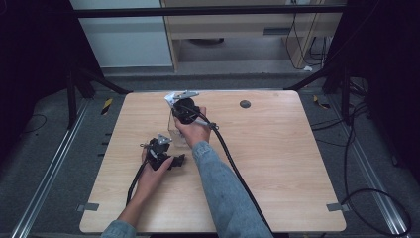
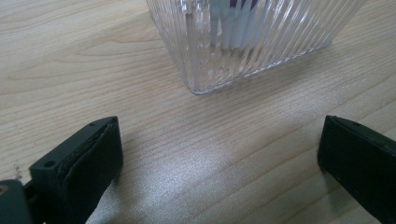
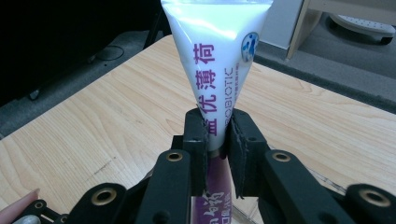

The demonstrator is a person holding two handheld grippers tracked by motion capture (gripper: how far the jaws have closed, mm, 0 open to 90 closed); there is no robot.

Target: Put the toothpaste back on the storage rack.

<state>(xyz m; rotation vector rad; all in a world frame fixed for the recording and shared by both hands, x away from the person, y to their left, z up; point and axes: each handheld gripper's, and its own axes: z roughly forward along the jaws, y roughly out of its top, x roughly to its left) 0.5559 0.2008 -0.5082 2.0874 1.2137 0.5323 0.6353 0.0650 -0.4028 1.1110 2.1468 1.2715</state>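
Observation:
A white toothpaste tube [image 3: 215, 37] with purple lettering stands upright between the jaws of my right gripper [image 3: 217, 126], which is shut on its middle. In the high view this gripper [image 1: 179, 103] hovers over a clear ribbed container [image 1: 176, 135] on the wooden table [image 1: 277, 158], with the tube's white end [image 1: 171, 97] sticking out. My left gripper [image 2: 219, 149] rests low on the table with its jaws wide open. The clear ribbed container [image 2: 243, 42] stands just ahead of them, untouched. Something white and purple shows through its wall. In the high view my left gripper [image 1: 178, 159] lies at the container's near left.
A small dark round disc [image 1: 244, 104] sits at the table's far side. Cables trail from both grippers toward the near edge. The right forearm in a grey sleeve [image 1: 223, 193] crosses the middle of the table. Dark stands and floor cables surround the table.

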